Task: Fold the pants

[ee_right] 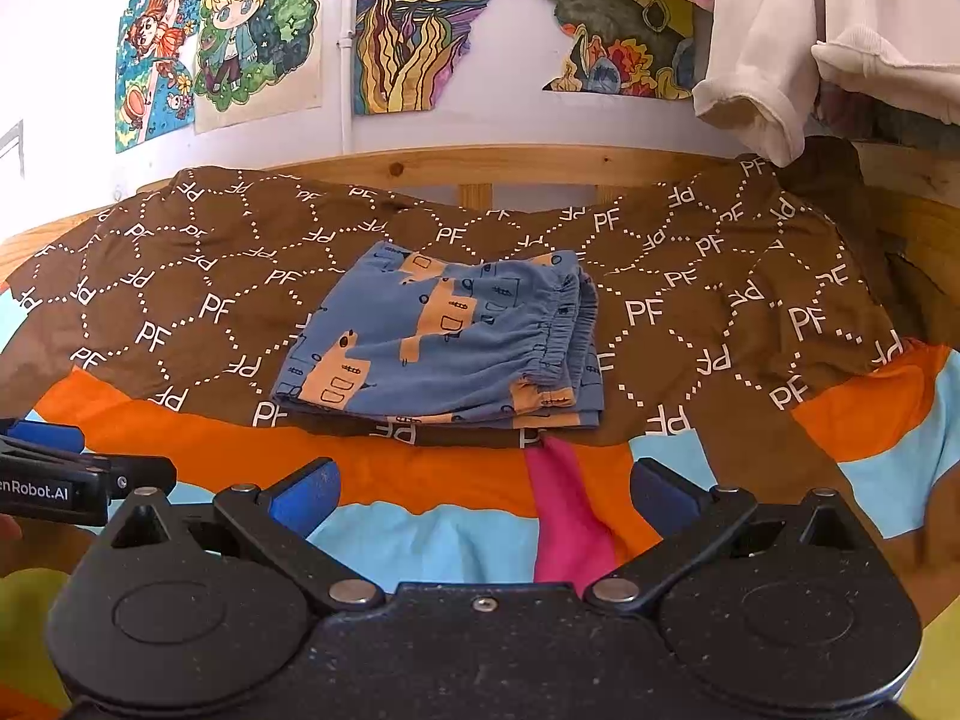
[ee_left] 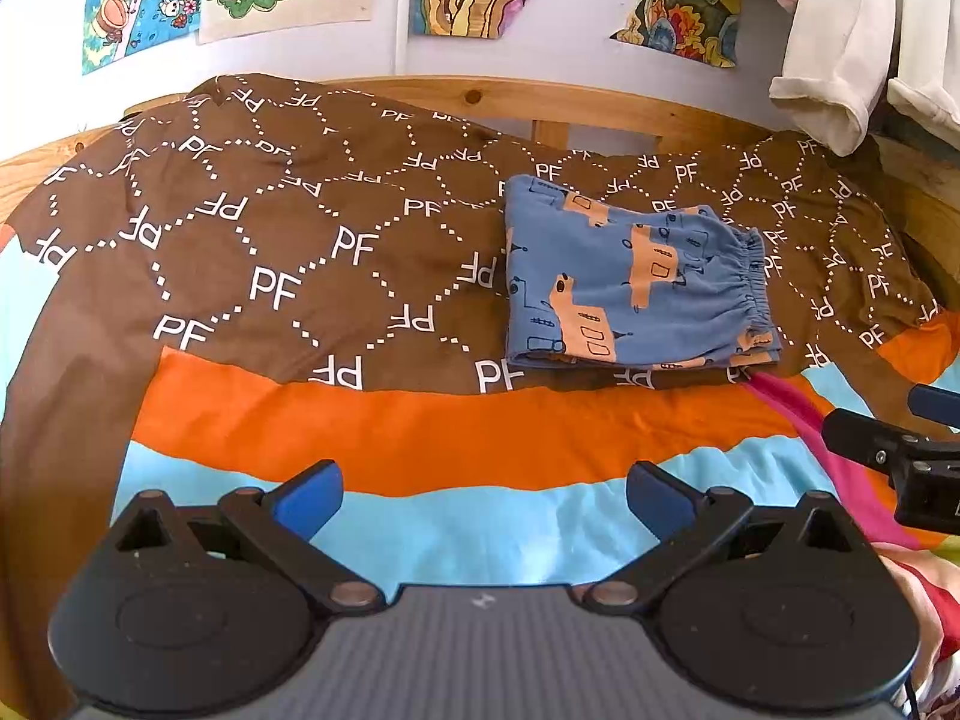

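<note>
Two grippers, left gripper point(ee_left: 485, 495) and right gripper point(ee_right: 485, 495), hover wide apart, empty, over striped orange-and-blue bedding point(ee_left: 456, 438). Beyond, blue printed cotton pants point(ee_right: 444, 336) lie compactly folded on brown PF-lettered sheet point(ee_right: 690, 312) (folding looks finished). Next: withdraw, perhaps smooth.

Blue pants point(ee_left: 636, 288) with orange patches lie folded into a compact rectangle on a brown sheet point(ee_left: 288, 240) printed with white letters, spread over a striped bed cover point(ee_left: 456, 438). The left hand-held gripper point(ee_left: 485, 501) hangs above the stripes, blue fingers spread wide, holding nothing. The right hand-held gripper point(ee_left: 900, 444) pokes in at the right edge.
</note>
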`<state>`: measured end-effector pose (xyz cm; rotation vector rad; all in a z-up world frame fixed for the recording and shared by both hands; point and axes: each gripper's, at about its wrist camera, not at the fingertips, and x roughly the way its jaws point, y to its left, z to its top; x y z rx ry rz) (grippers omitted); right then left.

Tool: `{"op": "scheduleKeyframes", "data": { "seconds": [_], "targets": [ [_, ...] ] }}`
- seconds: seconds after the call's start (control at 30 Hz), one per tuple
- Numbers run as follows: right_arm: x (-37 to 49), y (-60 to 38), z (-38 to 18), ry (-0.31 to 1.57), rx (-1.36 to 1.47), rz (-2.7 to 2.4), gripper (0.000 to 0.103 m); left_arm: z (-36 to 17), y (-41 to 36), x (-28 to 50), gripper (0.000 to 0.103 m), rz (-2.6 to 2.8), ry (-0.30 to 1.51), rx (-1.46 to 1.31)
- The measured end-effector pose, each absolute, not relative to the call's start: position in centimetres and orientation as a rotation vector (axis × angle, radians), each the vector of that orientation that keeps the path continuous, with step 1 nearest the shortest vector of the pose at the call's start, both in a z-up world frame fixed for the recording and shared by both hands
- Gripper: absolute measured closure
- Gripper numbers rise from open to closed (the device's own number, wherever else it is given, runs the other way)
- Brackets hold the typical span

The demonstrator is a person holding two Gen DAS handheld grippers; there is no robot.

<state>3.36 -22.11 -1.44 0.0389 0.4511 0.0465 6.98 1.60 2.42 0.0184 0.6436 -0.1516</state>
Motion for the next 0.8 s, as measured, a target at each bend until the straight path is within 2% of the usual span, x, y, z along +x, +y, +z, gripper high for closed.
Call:
{"op": "scheduleKeyframes", "data": {
  "seconds": [0.8],
  "targets": [
    [3.37, -22.08, -1.48, 0.459, 0.042, 0.05, 0.001, 2.3, 1.16, 7.11, 0.0, -0.141, 0.678, 0.048]
  ]
}}
